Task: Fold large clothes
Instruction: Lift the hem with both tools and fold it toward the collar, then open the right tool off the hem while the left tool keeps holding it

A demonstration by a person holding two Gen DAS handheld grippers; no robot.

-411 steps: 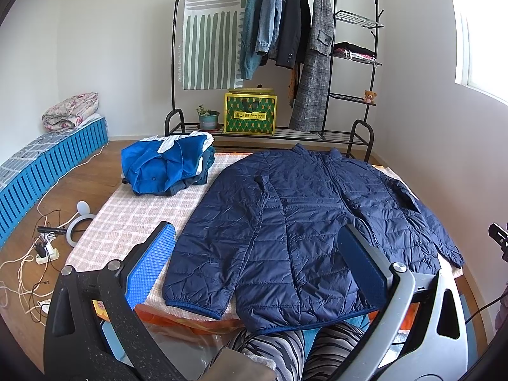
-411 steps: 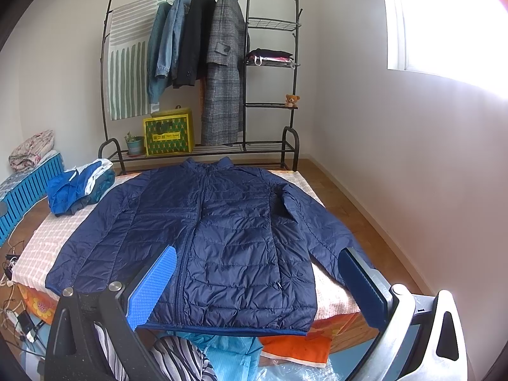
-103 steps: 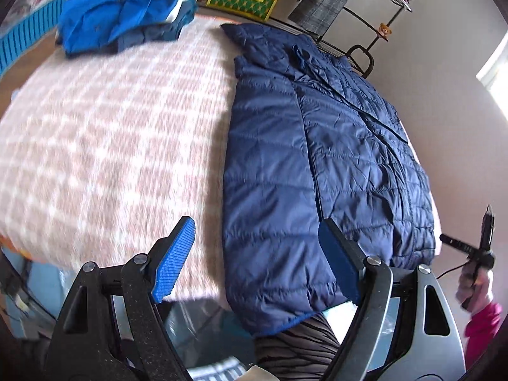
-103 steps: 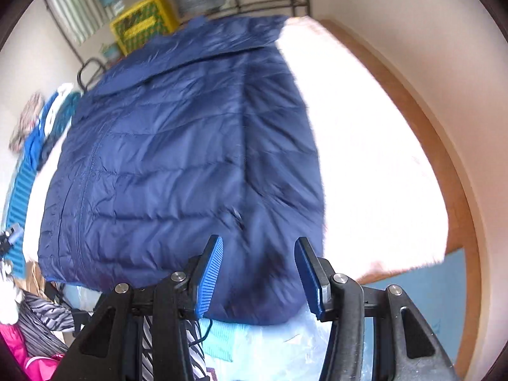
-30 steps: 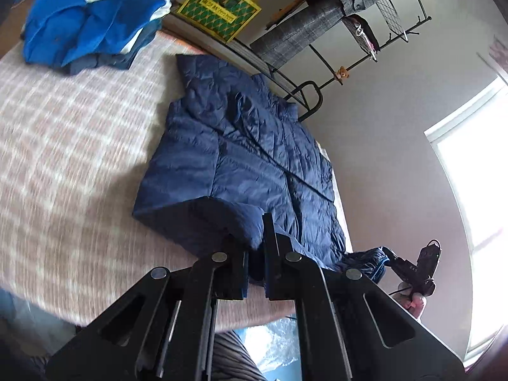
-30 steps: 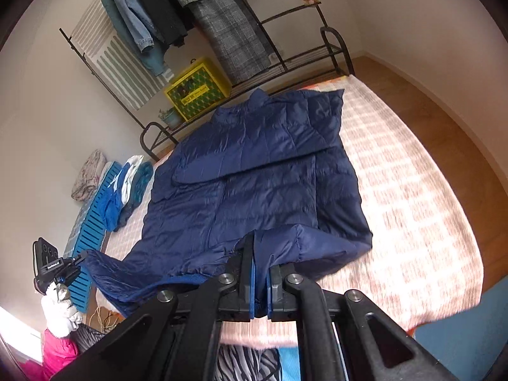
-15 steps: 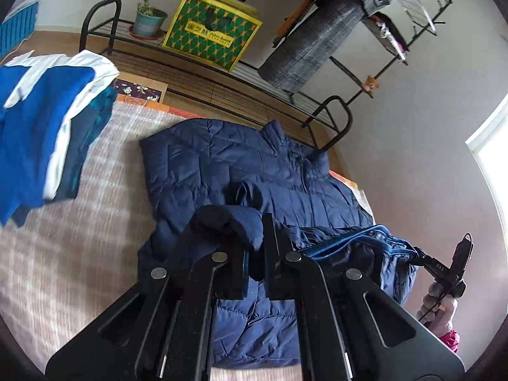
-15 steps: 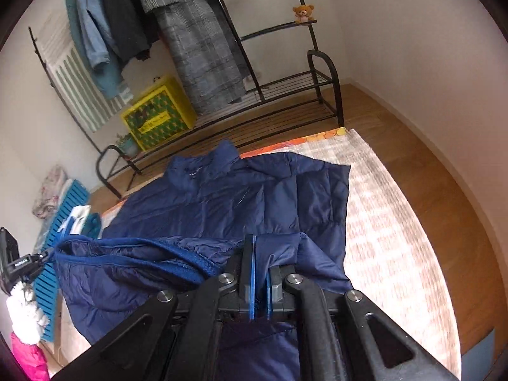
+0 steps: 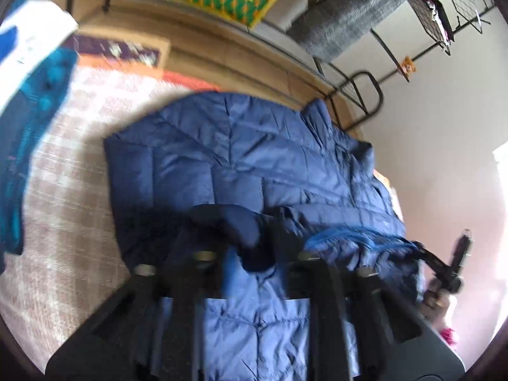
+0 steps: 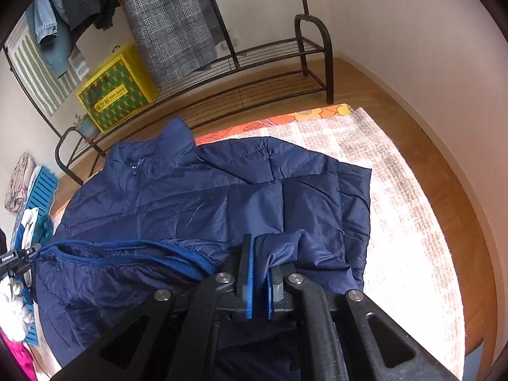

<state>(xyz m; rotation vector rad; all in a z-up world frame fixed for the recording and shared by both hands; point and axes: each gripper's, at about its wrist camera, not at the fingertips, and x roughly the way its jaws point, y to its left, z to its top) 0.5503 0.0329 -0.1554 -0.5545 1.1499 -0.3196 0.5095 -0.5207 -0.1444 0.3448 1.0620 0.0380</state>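
Navy puffer jacket (image 10: 197,197) lies collar toward the clothes rack (image 10: 270,54); left gripper (image 9: 254,254) and right gripper (image 10: 258,273) both clamp its hem.

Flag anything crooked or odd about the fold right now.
The navy jacket looks uneven: its lifted hem, clamped in the right gripper and left gripper, sags between them, showing the blue lining. The collar sticks up, creased. No damage visible.
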